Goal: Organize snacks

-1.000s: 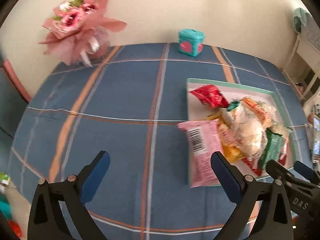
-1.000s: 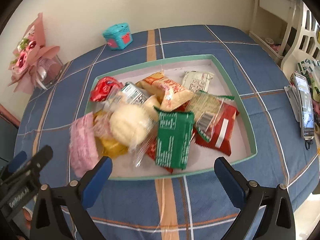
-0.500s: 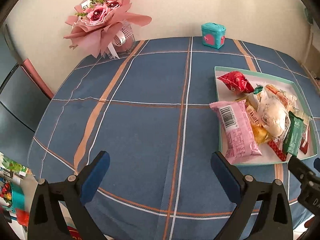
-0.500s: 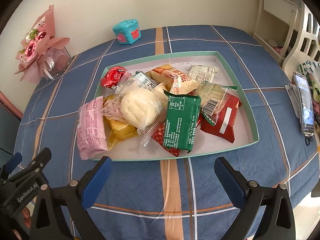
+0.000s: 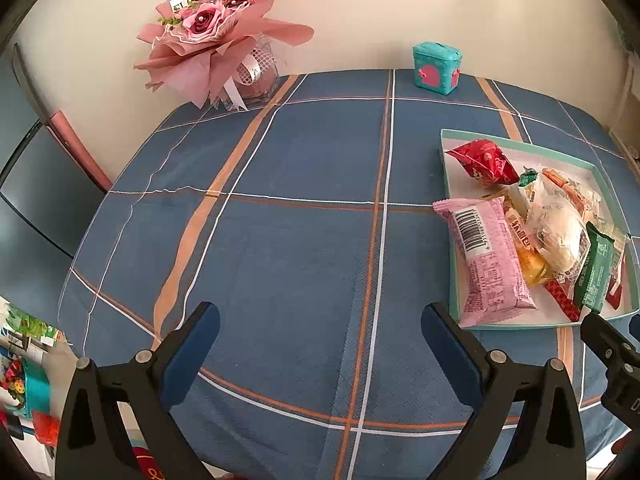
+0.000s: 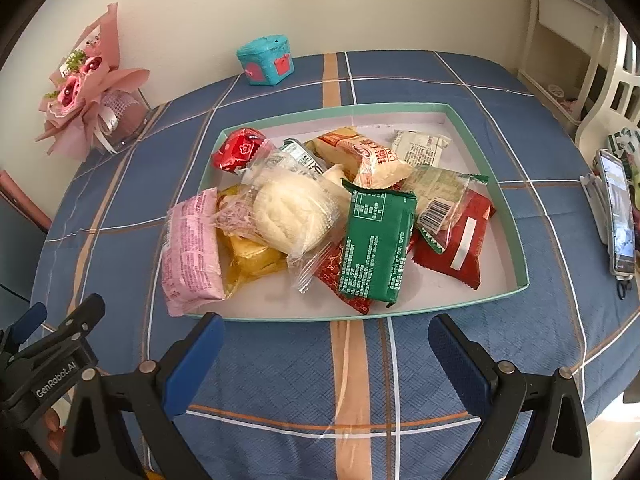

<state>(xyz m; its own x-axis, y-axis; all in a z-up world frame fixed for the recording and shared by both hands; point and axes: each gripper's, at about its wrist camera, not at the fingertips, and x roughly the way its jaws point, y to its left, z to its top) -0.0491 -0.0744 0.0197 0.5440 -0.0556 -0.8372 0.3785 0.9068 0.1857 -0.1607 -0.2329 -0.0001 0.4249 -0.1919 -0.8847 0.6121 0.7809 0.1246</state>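
Blue plaid tablecloth (image 5: 304, 248) fills the left wrist view, bare between the widely spread jaws of the left gripper (image 5: 320, 344), which holds nothing. Off beyond its right jaw sits the teal-rimmed tray (image 5: 454, 280), its pink packet (image 5: 490, 264) hanging over the near edge, and far ahead a pink bouquet (image 5: 212, 32) and a small teal box (image 5: 437, 66) stand by the wall. From the right wrist view the tray (image 6: 516, 236) lies straight ahead of the right gripper (image 6: 326, 352), also gaping and empty, just short of the rim. Only here does the whole heap show: the pink packet (image 6: 192, 248) ahead of the left jaw, a clear-wrapped white bun (image 6: 292, 216), a green packet (image 6: 376, 248), a red packet (image 6: 460, 244) and a phone (image 6: 618, 212) far right.
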